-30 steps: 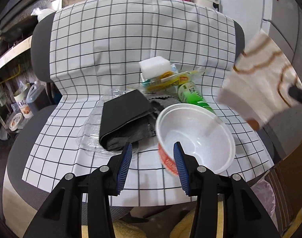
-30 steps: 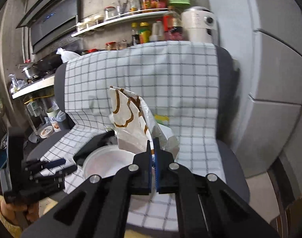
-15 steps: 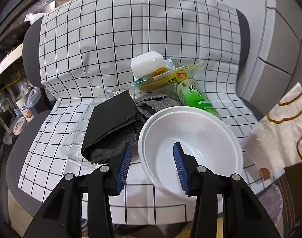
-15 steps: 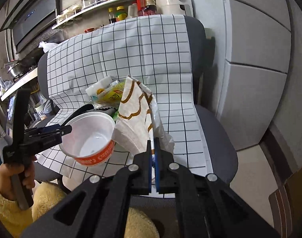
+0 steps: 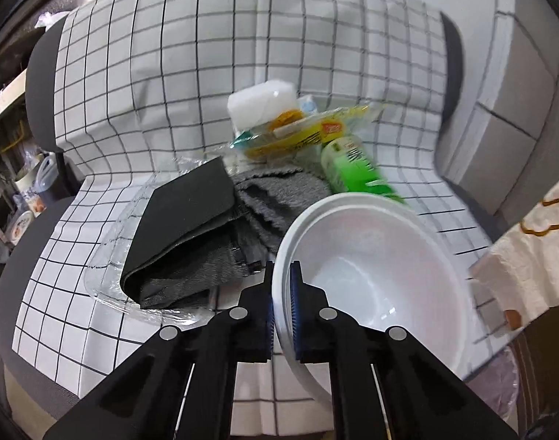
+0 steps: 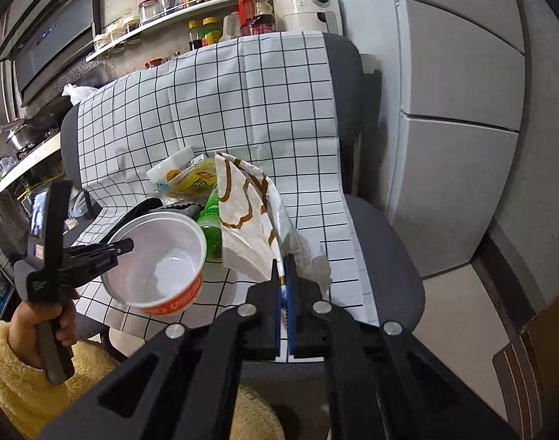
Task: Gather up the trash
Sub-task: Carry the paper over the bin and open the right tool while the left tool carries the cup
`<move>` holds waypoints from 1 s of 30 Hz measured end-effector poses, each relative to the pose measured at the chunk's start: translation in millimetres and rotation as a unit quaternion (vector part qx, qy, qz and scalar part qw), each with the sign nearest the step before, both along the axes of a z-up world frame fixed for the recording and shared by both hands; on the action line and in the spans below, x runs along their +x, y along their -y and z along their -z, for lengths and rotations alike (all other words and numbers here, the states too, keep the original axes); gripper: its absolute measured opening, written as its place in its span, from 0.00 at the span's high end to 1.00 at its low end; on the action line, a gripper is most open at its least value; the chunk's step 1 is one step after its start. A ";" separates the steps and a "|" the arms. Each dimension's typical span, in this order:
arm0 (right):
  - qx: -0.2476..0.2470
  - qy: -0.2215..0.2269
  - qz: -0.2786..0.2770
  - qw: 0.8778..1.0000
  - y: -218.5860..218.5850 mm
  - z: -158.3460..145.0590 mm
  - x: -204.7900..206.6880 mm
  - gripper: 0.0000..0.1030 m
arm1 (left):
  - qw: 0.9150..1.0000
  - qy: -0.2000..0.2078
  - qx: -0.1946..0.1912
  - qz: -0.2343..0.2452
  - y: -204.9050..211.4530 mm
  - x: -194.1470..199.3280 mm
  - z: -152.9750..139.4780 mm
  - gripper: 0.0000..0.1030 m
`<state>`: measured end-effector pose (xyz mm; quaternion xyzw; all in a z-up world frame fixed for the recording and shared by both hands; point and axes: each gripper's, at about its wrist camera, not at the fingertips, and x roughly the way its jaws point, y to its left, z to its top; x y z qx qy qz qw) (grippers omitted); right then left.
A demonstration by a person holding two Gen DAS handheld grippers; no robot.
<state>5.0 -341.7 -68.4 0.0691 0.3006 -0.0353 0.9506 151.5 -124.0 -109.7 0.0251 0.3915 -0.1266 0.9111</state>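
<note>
A chair [image 6: 356, 154] is draped with a white checked cloth [image 5: 191, 84], and the trash is gathered on its seat; a clear plastic tray [image 5: 110, 275] lies at the left of the seat with a folded black cloth [image 5: 184, 216] on it, a grey towel [image 5: 279, 194] just beside; behind these a white sponge block [image 5: 261, 101], a yellow wrapper [image 5: 301, 135] and a green bottle [image 5: 353, 172] are piled together. A white paper bowl [image 5: 375, 275] with an orange band is held tilted above the front of the seat; its rim is pinched by the left gripper [image 5: 281, 293], whose jaws have just been closing onto it. A crumpled brown-patterned paper bag [image 6: 250, 212] is clamped upright in the right gripper [image 6: 284, 293], just right of the bowl.
</note>
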 end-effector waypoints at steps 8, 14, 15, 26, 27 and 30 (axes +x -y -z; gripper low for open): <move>-0.012 -0.003 0.044 0.999 14.9 -4.3 -44.0 0.98 | 0.997 0.037 -0.018 0.072 17.0 -72.9 -33.5 0.94; -0.004 -0.027 0.108 0.994 40.7 8.6 -97.3 0.98 | 0.989 0.035 -0.023 0.144 59.7 -121.9 -32.8 0.94; -0.005 -0.032 0.118 0.992 44.8 10.7 -105.2 0.98 | 0.987 0.033 -0.022 0.155 67.0 -128.2 -32.3 0.94; 0.008 -0.082 0.194 0.977 90.1 47.0 -162.4 0.97 | 0.976 0.021 -0.001 0.219 128.0 -158.5 -19.6 0.94; 0.011 -0.088 0.198 0.976 93.6 51.4 -163.1 0.98 | 0.975 0.021 0.000 0.221 131.6 -158.0 -19.3 0.94; 0.021 -0.110 0.207 0.972 103.2 66.2 -163.2 0.97 | 0.975 0.021 0.003 0.222 136.4 -157.1 -20.1 0.94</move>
